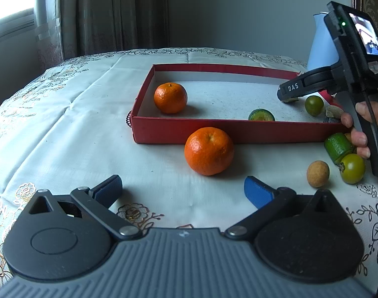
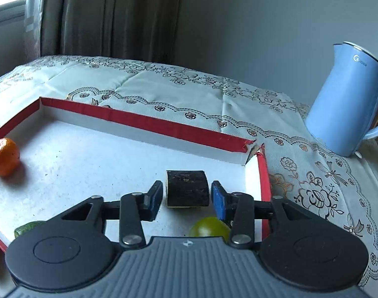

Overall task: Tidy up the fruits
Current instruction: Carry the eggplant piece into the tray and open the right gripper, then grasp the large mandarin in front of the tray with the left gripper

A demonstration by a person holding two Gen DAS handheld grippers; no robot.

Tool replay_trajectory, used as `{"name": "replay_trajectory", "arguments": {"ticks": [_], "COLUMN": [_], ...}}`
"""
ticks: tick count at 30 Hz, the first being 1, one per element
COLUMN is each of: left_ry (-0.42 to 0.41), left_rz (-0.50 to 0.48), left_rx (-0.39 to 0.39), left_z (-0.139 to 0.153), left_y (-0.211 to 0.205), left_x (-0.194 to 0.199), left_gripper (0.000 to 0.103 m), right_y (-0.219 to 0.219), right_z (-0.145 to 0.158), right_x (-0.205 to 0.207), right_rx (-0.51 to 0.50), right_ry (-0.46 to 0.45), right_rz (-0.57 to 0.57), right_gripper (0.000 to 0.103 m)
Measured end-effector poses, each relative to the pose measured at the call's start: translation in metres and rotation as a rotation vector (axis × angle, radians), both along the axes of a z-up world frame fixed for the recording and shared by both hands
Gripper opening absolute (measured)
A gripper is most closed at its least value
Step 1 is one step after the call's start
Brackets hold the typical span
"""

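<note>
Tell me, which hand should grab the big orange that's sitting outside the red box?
Left, probably. The left gripper is open with the big orange straight ahead between its jaws, beside the red box. The right gripper is busy inside the box around a dark chunk.

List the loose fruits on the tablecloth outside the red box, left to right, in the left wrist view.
Large orange → small brown round fruit → green tomato.
</note>
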State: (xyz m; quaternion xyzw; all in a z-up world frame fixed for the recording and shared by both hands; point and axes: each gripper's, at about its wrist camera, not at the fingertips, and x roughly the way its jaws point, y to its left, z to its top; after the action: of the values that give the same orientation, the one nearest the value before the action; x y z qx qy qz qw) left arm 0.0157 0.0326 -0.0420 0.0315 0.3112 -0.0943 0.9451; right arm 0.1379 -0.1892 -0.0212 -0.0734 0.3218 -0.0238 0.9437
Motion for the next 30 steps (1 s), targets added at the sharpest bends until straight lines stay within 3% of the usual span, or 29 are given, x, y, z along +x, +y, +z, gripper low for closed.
{"name": "replay_trajectory", "arguments": {"ticks": [3, 17, 19, 24, 30], "left_ry": [0.000, 0.000, 0.000, -0.001, -0.011], "left_rz": [0.000, 0.000, 0.000, 0.000, 0.023], "left_rx": [0.000, 0.001, 0.001, 0.002, 0.015], "left_z": [0.000, 0.000, 0.000, 0.000, 0.001], "left_y": [0.000, 0.000, 0.000, 0.000, -0.005], "left_x": [0.000, 0.000, 0.000, 0.000, -0.001], "left_gripper": [0.103, 0.103, 0.103, 0.103, 0.103], "right_y": [-0.001, -0.014, -0.019, -0.034, -0.049], "right_z": [0.005, 0.027, 0.026, 0.015, 0.008], "right_x": [-0.009, -0.086, -0.100, -0.125, -0.125], "right_rx": [0.004, 0.045, 0.054, 0.036, 0.087], "right_ry": [-0.031, -0.160, -0.198, -0.283, -0.270], "right_rz": [-0.001, 0.021, 0.012, -0.063, -0.112], "right_gripper": [0.063, 0.074, 0.084, 0.085, 0.085]}}
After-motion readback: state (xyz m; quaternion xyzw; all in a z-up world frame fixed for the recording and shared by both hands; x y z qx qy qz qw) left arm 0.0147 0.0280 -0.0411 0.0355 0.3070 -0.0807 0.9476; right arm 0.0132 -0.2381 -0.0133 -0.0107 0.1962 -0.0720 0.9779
